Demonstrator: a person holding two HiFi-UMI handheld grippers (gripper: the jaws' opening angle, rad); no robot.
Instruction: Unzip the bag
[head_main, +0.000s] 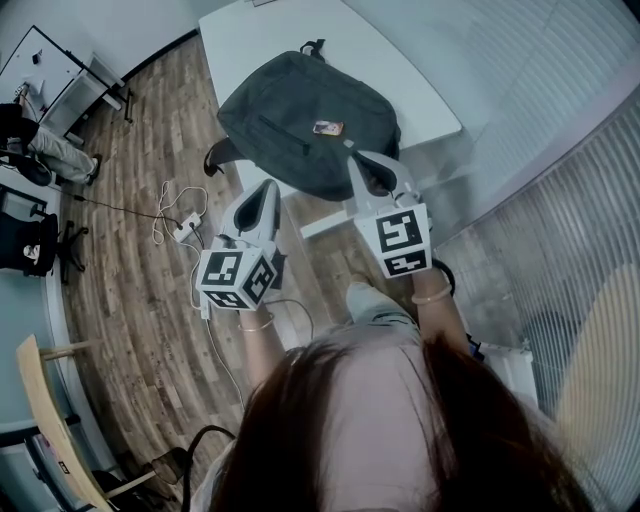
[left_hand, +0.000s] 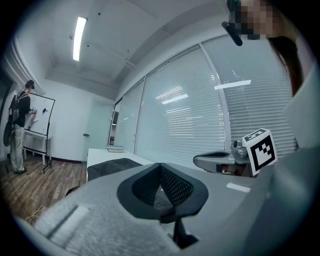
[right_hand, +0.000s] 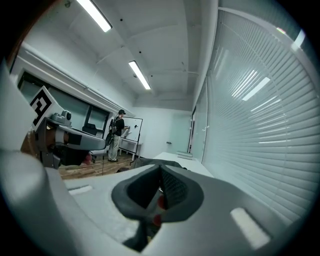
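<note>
One bag (head_main: 300, 120) lies on a table (head_main: 250, 45) at the head view's upper centre. Two tongs, both closed and empty, sit at its lower edge: left gripper (head_main: 269, 187), right gripper (head_main: 353, 158). One power strip (head_main: 186, 230) with cables lies on the floor, left; one chair (head_main: 45, 400) lower left.

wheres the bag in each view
Head view: the bag is upper centre, lying on the white table.
Left gripper view: low, left of centre, a dark strip on the table.
Right gripper view: small, low centre.
Shared landmark: the white table under it shows in all three.
</note>
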